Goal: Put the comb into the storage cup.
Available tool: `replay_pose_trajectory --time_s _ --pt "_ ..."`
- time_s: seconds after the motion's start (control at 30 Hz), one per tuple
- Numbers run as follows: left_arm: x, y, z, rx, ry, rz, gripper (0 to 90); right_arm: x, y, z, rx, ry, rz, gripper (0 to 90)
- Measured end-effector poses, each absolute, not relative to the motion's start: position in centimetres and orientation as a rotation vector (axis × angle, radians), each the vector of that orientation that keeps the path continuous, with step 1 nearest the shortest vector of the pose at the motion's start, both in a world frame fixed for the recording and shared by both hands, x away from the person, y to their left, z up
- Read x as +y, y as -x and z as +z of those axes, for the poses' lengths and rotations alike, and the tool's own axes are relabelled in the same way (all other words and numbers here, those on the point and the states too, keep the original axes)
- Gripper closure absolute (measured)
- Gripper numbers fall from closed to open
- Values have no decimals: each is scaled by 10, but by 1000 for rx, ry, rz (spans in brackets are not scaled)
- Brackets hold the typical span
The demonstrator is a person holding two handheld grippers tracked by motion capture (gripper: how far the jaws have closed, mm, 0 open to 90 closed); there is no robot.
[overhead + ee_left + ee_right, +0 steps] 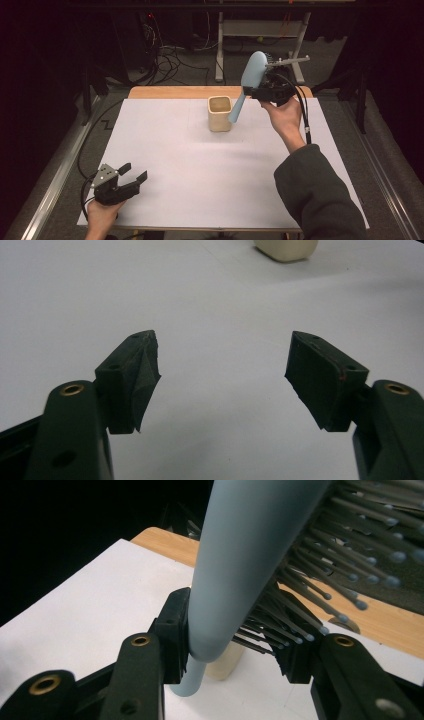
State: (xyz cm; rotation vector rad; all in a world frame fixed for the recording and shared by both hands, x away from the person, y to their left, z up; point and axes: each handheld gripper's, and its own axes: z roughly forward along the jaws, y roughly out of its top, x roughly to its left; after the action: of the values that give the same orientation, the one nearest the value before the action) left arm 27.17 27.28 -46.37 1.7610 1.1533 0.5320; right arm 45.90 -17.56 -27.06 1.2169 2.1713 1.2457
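Observation:
A light blue hairbrush (249, 80) hangs in the air at the back right, head up and handle pointing down beside the cream cup (219, 113). My right gripper (260, 91) is shut on the brush where head meets handle. In the right gripper view the brush (240, 565) fills the middle, its dark bristles (320, 580) splay to the right, and the cup (225, 662) shows just behind the handle tip. My left gripper (133, 172) rests at the front left of the white table cover (190, 175), jaws wide apart with nothing between the pads (142, 377).
The wooden table edge (170, 92) shows beyond the white cover. Behind it are a white desk frame (260, 30) and loose cables (175, 57) on the floor. A dark sleeve (315, 195) reaches in from the bottom right.

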Motion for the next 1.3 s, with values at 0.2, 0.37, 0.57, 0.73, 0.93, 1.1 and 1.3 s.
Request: replay_pose_trajectory --time_s 0.2,0.37,0.57,0.73,0.93,1.1,1.3 --pt "273 -272 -464 1153 -1758 532 299 -171 -464 -262 2150 -1208 1240 560" --pt "273 -272 -464 1149 -1761 530 298 -167 -470 -259 2136 -1210 1240 560" --pt "273 -272 -463 1152 -1753 526 300 -158 -475 -262 2127 -1189 1229 558" --pt "273 -272 -463 1151 -1759 516 303 -153 -481 -264 2104 -1221 1226 558" --pt "272 -272 -464 1147 -1762 518 303 -146 -487 -267 2082 -1249 1228 558" --pt "271 -272 -464 1141 -1769 518 303 -141 -489 -270 2075 -1246 1222 558" --pt "271 -272 -464 1143 -1768 513 303 -137 -493 -274 2079 -1255 1207 557"
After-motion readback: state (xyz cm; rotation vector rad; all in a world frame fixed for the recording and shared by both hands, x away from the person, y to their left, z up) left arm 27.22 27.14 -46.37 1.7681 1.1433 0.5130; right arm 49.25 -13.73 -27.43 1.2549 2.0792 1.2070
